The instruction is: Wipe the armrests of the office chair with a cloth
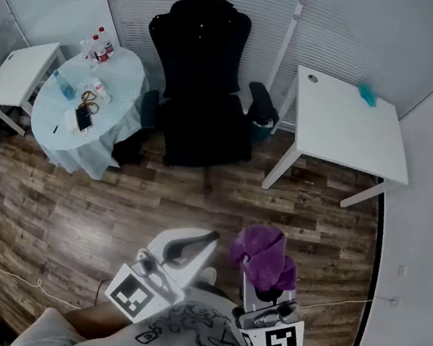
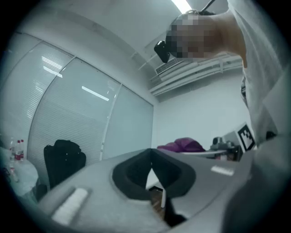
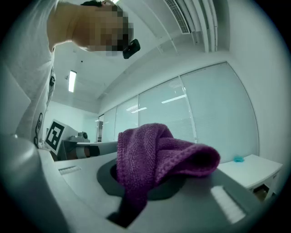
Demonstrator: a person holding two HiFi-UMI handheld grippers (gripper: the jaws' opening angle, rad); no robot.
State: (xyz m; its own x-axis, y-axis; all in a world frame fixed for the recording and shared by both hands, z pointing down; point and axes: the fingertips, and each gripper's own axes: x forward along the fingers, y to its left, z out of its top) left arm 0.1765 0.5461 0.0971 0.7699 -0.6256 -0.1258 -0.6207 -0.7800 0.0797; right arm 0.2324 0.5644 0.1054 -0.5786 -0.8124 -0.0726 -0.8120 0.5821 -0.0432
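Note:
A black office chair [image 1: 203, 83] stands by the blinds at the far side of the room, with one padded armrest [image 1: 151, 108] on its left and another [image 1: 262, 103] on its right. Both grippers are held close to my body, well short of the chair. My right gripper [image 1: 262, 282] is shut on a purple knitted cloth [image 1: 264, 255], which bunches up over its jaws [image 3: 157, 157]. My left gripper [image 1: 209, 237] is shut with nothing in it; its black pads [image 2: 136, 175] meet at the tips. In the left gripper view the chair [image 2: 63, 161] appears far off at the left.
A white square table [image 1: 349, 129] stands right of the chair with a small teal object [image 1: 367, 93] on it. Left of the chair is a round table [image 1: 129, 78] with bottles and a phone, then a white desk [image 1: 18, 75]. A cable [image 1: 1, 263] lies on the wooden floor.

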